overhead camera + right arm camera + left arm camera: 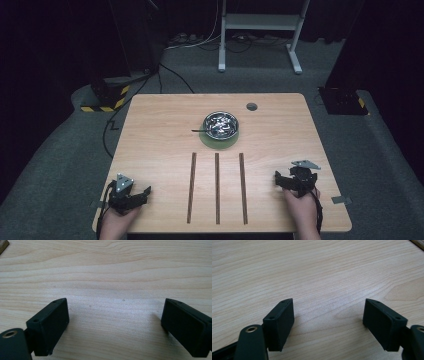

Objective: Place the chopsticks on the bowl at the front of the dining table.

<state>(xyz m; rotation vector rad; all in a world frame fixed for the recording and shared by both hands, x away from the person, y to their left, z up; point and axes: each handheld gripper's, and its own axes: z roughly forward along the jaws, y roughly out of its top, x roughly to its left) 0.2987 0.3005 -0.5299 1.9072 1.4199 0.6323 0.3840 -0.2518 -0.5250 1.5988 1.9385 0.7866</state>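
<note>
Strips of dark wood, three of them, lie side by side on the near half of the tabletop, running from the front edge toward the middle; they sit between the two tools and well apart from each. Left tool rests by the near left corner, held in a hand, its tips turned toward the strips. In the left gripper view its jaws stand wide apart with bare wood grain between them, gripping nothing. Right tool rests by the near right side in the other hand, its tips likewise turned inward. In the right gripper view its jaws are spread wide, again with bare tabletop between them, and a strip's corner shows at the top left. Farther off, past the strips' far ends, a metal bowl stands on a green mat near the middle, a dark handle sticking out to its left. Beyond it, near the far edge, is a small grey disc
</note>
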